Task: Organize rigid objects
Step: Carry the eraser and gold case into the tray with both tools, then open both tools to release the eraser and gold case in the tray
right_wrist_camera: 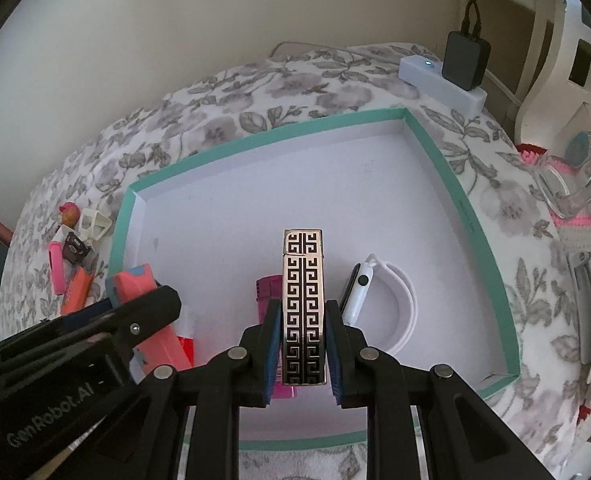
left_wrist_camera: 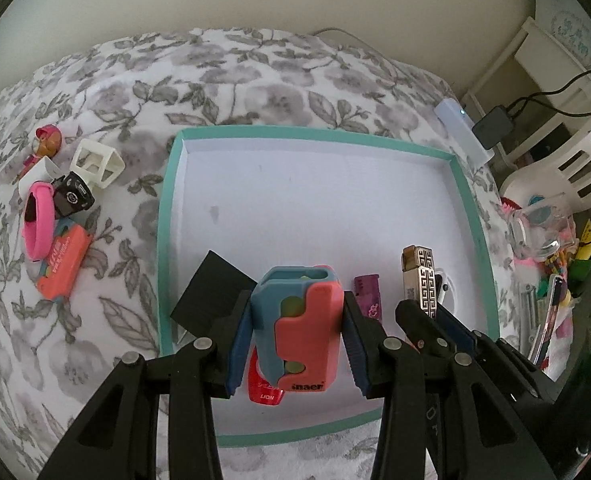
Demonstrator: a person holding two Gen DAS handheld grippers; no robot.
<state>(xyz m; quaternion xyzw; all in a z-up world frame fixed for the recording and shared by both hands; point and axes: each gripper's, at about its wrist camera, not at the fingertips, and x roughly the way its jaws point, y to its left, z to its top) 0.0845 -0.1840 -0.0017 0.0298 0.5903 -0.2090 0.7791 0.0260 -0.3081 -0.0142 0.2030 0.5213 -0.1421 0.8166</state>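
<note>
A teal-rimmed white tray (left_wrist_camera: 167,200) lies on the floral cloth; it also shows in the right wrist view (right_wrist_camera: 435,148). My left gripper (left_wrist_camera: 297,316) is shut on a coral and blue case (left_wrist_camera: 299,320), held over the tray's near part, above a red item (left_wrist_camera: 265,390). My right gripper (right_wrist_camera: 302,332) is shut on a silver lighter with a black key pattern (right_wrist_camera: 303,304), also over the tray. In the tray lie a black square (left_wrist_camera: 211,292), a purple lighter (left_wrist_camera: 369,300) and a white smartwatch (right_wrist_camera: 379,304).
Left of the tray on the cloth lie a pink band (left_wrist_camera: 37,220), a black small device (left_wrist_camera: 73,200), an orange pack (left_wrist_camera: 61,264), a white frame (left_wrist_camera: 97,162) and a toy figure (left_wrist_camera: 47,140). A white power strip (right_wrist_camera: 441,84) and a glass jar (right_wrist_camera: 571,184) stand to the right.
</note>
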